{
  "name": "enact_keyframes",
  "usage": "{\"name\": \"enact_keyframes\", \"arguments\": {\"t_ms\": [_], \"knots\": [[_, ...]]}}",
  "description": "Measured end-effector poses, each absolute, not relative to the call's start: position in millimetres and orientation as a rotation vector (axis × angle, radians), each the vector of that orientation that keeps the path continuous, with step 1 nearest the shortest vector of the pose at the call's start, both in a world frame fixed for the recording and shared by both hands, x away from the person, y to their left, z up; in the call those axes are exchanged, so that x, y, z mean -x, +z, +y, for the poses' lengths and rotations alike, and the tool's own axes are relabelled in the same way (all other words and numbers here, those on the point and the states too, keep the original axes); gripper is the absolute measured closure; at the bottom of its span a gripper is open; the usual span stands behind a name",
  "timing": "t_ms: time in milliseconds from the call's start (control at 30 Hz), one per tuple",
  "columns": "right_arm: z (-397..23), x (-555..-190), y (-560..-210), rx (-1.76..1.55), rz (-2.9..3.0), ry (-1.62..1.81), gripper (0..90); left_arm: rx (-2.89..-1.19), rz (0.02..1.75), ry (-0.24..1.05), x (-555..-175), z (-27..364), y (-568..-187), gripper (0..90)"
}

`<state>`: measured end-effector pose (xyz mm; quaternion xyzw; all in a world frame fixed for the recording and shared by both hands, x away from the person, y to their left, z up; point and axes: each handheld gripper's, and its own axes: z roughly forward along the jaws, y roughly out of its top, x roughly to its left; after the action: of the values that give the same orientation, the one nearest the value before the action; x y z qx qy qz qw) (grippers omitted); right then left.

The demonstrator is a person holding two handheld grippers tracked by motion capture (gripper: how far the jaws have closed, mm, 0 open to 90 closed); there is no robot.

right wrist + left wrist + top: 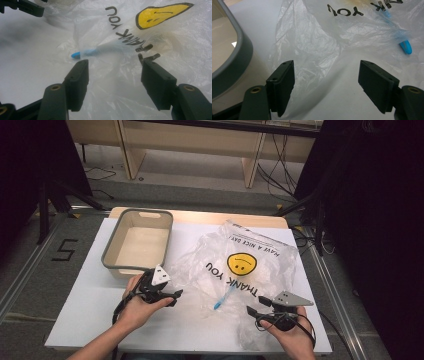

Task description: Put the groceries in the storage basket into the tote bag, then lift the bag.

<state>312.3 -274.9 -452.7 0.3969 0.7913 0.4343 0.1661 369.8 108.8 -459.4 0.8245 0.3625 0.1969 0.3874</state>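
Observation:
A crumpled clear plastic bag [260, 265] [312, 37] [175, 50], printed with a yellow smiley and "THANK YOU", lies on the white table [90, 295]. A slim blue-tipped thing [223, 297] [406, 47] [82, 53] sticks out of the bag's near edge. My left gripper [176, 298] [327, 65] is open at the bag's left edge, with film on the table beyond its jaws. My right gripper [255, 304] [115, 62] is open at the bag's near right corner, its jaws over the film just short of the blue tip, and the pads press on nothing.
A grey-rimmed bin [112, 242] [239, 50] with a pale inside stands at the table's back left, close to the left gripper. The left gripper's jaws [27, 8] show at the top left of the right gripper view. Bare white table lies along the near left.

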Motion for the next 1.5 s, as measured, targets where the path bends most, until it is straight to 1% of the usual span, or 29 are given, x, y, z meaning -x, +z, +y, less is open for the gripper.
{"name": "enact_keyframes", "arguments": {"t_ms": [533,733,1000,1200,1500], "knots": [[-280.5,-307.9,-454.4,-1.140,2.262,1.232,38.5,-2.098,0.921,0.508,-372.3,107.8,-461.1,28.5],[-277.9,-307.0,-455.3,-1.093,2.334,1.223,32.8,-2.106,0.921,0.509,-374.0,107.4,-461.9,26.7],[-276.4,-304.0,-458.9,-1.059,2.396,1.207,29.7,-2.100,0.922,0.522,-376.4,103.1,-459.2,26.0],[-269.7,-303.9,-468.3,-1.041,2.500,1.093,23.5,-2.115,0.917,0.528,-377.3,103.4,-460.2,25.9],[-260.9,-301.9,-480.0,-0.990,2.613,0.959,21.2,-2.125,0.932,0.539,-378.1,105.0,-462.5,25.6]]}}
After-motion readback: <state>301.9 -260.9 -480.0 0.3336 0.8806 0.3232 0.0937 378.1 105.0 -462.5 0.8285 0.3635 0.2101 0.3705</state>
